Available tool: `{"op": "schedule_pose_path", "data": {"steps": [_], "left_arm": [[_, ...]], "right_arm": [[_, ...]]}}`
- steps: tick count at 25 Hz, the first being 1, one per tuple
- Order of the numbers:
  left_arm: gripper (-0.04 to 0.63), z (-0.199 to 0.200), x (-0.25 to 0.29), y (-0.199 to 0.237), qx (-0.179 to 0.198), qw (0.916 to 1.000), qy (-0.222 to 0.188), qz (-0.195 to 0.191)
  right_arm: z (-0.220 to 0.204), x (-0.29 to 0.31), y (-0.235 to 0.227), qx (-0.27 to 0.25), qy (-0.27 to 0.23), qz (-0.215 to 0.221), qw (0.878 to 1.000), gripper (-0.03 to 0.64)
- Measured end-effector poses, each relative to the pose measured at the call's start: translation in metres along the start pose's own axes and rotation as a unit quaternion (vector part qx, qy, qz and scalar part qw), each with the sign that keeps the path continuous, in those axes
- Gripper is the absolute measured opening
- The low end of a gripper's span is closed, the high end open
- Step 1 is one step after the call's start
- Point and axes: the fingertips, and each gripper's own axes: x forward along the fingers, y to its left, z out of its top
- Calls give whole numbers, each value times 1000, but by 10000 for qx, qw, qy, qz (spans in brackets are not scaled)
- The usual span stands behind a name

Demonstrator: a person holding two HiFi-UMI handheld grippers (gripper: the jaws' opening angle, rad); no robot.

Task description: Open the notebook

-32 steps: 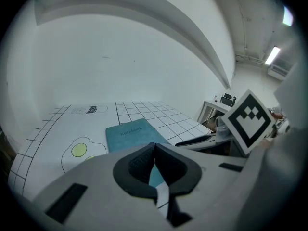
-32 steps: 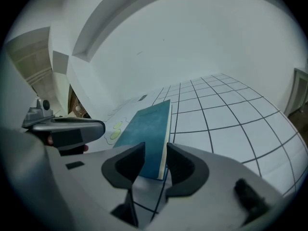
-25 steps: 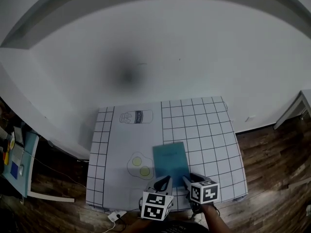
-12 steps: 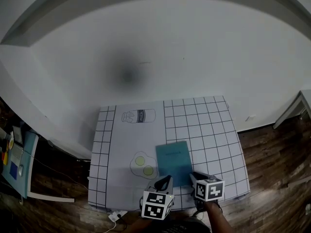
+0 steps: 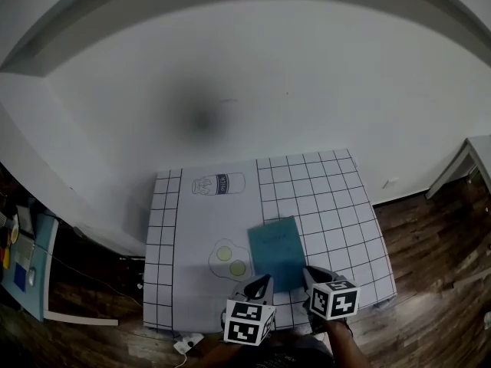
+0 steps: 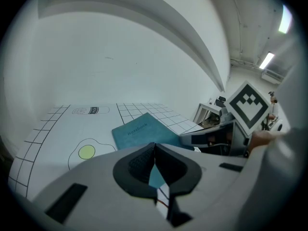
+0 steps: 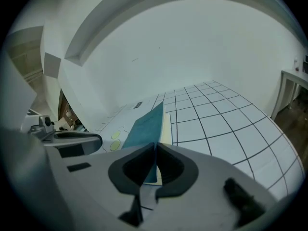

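Dim, even light with muted colours. Every view bows strongly toward dark, vignetted edges. A soft dark smudge lies on the wall (image 5: 201,119) far beyond the left hand-held gripper (image 5: 259,286). Its own body blurs close up. A strip light (image 6: 266,60) glares above to its right.

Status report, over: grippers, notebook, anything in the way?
Left hand-held gripper shut, empty. Right hand-held gripper closing on notebook cover, cover raised off pages. Nothing in the way.
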Motion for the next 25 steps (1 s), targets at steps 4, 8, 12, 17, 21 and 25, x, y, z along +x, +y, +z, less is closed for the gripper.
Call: {"op": "schedule_pose_path", "data": {"steps": [4,8,12,17,21,25], "left_arm": [[12,1,-8,4,-8,10000,-53,-29],[12,3,-16,11,-36,9999,-133,14],[12,6,-22,15,-90,9996,-216,128],[12,10,-28,13,-131,9989,-309,322],[12,16,-35,14,-202,9974,-396,573],[12,20,-44,14,-279,9947,-491,856]], "right_arm": [[10,-9,13,-89,-205,-51,9997,23],[19,-15,24,-290,-345,-124,9989,21],[25,-21,37,-437,-428,-65,9981,21],[32,-26,55,-563,-534,162,9969,21],[38,-28,72,-550,-602,525,9953,21],[41,-30,89,-637,-596,879,9923,21]]}}
